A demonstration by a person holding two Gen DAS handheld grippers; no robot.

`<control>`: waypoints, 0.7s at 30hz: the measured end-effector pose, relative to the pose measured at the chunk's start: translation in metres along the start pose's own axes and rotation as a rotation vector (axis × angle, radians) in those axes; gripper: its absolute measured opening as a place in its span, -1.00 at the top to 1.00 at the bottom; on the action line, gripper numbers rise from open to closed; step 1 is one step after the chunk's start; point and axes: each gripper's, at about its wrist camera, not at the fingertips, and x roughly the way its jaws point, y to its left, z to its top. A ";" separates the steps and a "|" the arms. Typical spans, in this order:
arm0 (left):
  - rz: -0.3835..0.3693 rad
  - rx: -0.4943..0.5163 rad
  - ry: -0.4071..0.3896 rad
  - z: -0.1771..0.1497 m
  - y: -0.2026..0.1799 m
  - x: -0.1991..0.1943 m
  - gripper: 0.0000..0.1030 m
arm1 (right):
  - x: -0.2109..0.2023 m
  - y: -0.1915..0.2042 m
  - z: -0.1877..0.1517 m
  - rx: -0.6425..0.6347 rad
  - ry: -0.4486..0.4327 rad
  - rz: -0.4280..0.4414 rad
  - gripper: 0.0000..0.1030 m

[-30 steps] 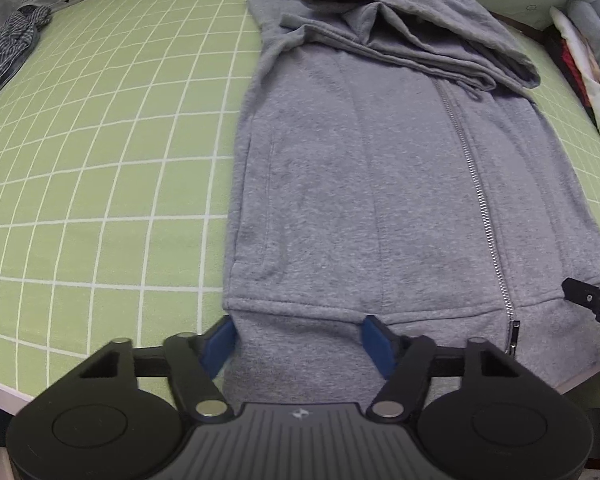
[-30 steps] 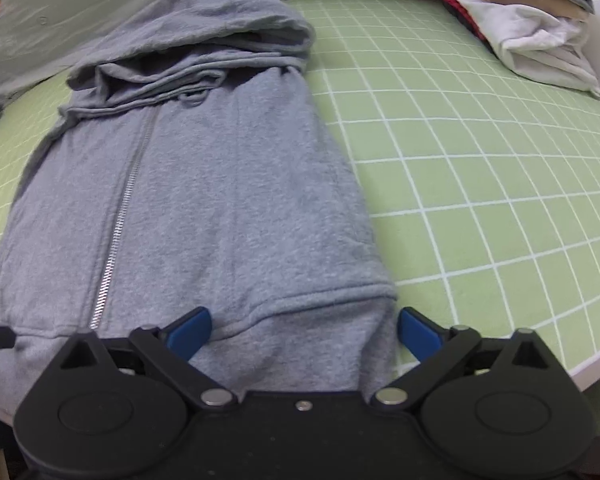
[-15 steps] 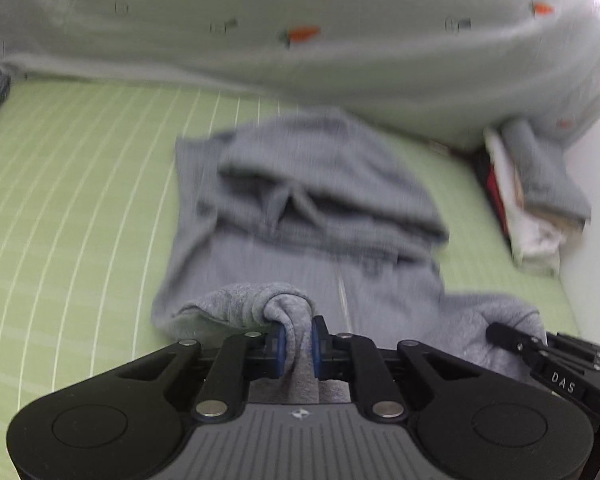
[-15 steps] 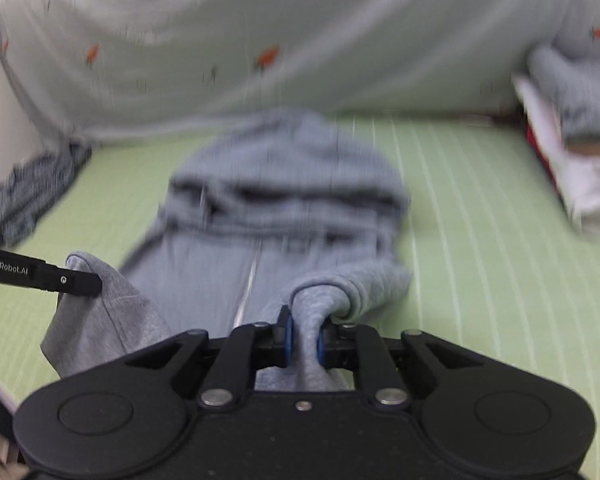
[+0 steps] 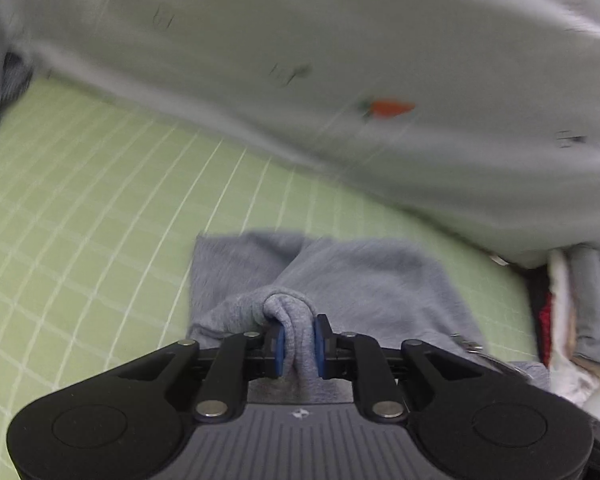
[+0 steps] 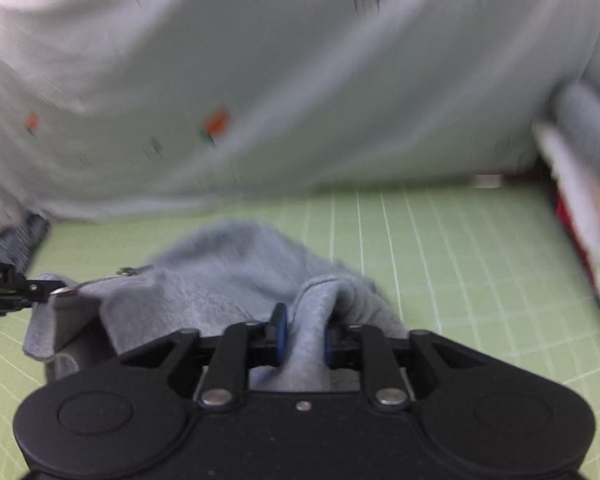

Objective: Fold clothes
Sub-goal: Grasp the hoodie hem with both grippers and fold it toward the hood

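A grey zip hoodie (image 5: pixel 364 280) lies on the green gridded mat (image 5: pixel 100 208). My left gripper (image 5: pixel 299 344) is shut on a bunched fold of its bottom hem, held above the rest of the hoodie. My right gripper (image 6: pixel 302 336) is shut on another bunch of the hoodie (image 6: pixel 228 272) hem. The left gripper's tip (image 6: pixel 4 284) shows at the left edge of the right wrist view, next to the zip pull (image 6: pixel 66 290). The lower part of the hoodie is hidden under the lifted hem.
A pale printed sheet (image 5: pixel 340 80) hangs behind the mat. A stack of folded clothes (image 5: pixel 572 312) lies at the right, and it also shows in the right wrist view (image 6: pixel 580 208). A dark striped garment (image 6: pixel 8 240) lies at the far left.
Both grippers closed on the hoodie's bottom hem, lifted it and carried it forward toward the hood end. The views now tilt up toward the sheet.
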 end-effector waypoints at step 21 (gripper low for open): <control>-0.168 -0.152 0.016 0.007 0.017 -0.007 0.82 | 0.000 -0.023 -0.001 0.164 0.023 0.150 0.86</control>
